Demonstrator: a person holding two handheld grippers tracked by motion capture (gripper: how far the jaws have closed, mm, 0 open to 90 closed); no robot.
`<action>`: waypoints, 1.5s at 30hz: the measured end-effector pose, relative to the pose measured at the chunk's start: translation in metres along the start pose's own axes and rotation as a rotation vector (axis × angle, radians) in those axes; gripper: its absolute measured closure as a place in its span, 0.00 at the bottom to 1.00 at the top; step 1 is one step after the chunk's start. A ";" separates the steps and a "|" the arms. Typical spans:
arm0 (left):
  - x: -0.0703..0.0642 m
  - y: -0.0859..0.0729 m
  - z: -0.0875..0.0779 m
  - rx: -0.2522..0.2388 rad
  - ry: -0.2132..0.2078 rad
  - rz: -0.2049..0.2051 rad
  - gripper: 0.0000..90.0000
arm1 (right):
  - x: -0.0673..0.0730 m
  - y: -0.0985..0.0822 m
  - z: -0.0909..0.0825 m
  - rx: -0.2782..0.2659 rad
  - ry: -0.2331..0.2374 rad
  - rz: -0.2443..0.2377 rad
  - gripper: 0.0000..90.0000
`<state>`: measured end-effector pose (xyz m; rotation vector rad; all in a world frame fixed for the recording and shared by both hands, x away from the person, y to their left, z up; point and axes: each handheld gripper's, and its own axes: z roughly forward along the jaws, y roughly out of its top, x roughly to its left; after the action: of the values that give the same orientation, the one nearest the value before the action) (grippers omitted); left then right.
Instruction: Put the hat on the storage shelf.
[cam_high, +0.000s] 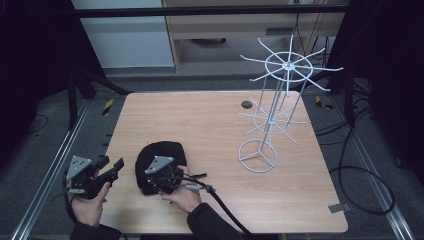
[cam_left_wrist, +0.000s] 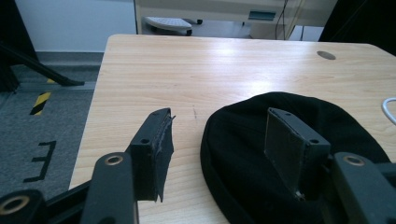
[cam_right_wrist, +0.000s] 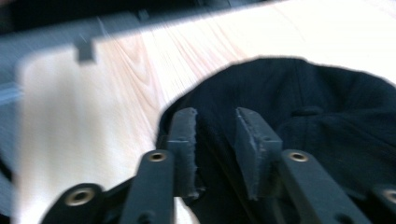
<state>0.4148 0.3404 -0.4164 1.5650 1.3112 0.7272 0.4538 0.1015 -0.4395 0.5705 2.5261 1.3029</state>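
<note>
A black cap (cam_high: 159, 152) is lying on the wooden table (cam_high: 210, 125) near its front-left corner; the right gripper (cam_high: 150, 186) is resting right over the cap's near edge, its jaws standing partly apart with dark fabric between them, though I cannot tell whether the pads are pressing it; the left gripper (cam_high: 119, 165) is hanging just left of the cap, jaws wide, holding nothing, one jaw showing against the crown.
</note>
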 end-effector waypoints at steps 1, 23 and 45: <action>0.000 0.000 0.000 0.001 -0.006 0.001 0.46 | -0.002 0.000 -0.008 -0.020 0.009 0.015 0.70; -0.068 0.002 0.059 0.212 -0.180 0.152 0.43 | -0.074 -0.120 -0.190 -0.152 -0.329 0.249 0.54; -0.078 -0.011 0.107 0.404 -0.147 0.107 0.78 | -0.096 -0.197 -0.248 -0.130 -0.489 0.383 0.54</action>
<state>0.4844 0.2351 -0.4585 1.9828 1.3280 0.4154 0.3990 -0.2246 -0.4554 1.2190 1.9787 1.2379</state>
